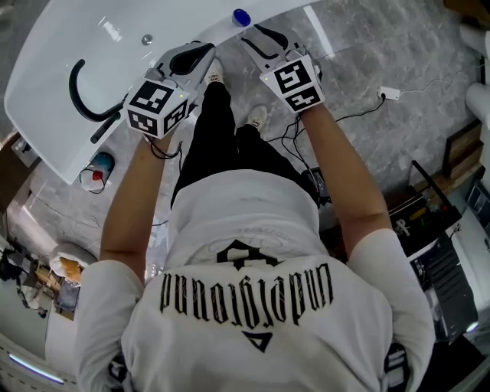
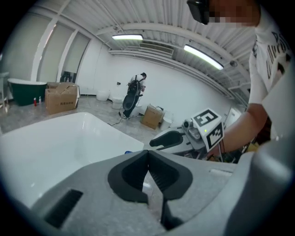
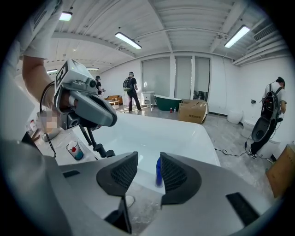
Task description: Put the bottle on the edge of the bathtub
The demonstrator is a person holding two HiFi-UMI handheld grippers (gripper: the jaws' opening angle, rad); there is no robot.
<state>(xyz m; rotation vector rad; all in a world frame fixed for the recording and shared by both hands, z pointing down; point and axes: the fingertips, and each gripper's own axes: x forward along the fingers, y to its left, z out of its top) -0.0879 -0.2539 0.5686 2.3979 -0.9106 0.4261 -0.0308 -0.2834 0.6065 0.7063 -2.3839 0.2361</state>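
Note:
A small blue bottle (image 1: 242,17) stands upright on the near rim of the white bathtub (image 1: 115,69). In the right gripper view the bottle (image 3: 158,171) shows in the gap just beyond the jaws, close to the right one and free of both. My right gripper (image 1: 259,36) is open, a little short of the bottle. My left gripper (image 1: 199,53) hovers over the rim to its left, with its jaws (image 2: 148,154) pressed together and nothing between them. A sliver of the bottle (image 2: 128,151) shows past them.
A black faucet (image 1: 84,96) curves over the tub's left end. A clear cup (image 1: 99,168) stands on the floor beside the tub. Cables (image 1: 360,115) run over the marble floor. Cardboard boxes (image 3: 192,110), a green tub (image 3: 167,101) and people stand far off.

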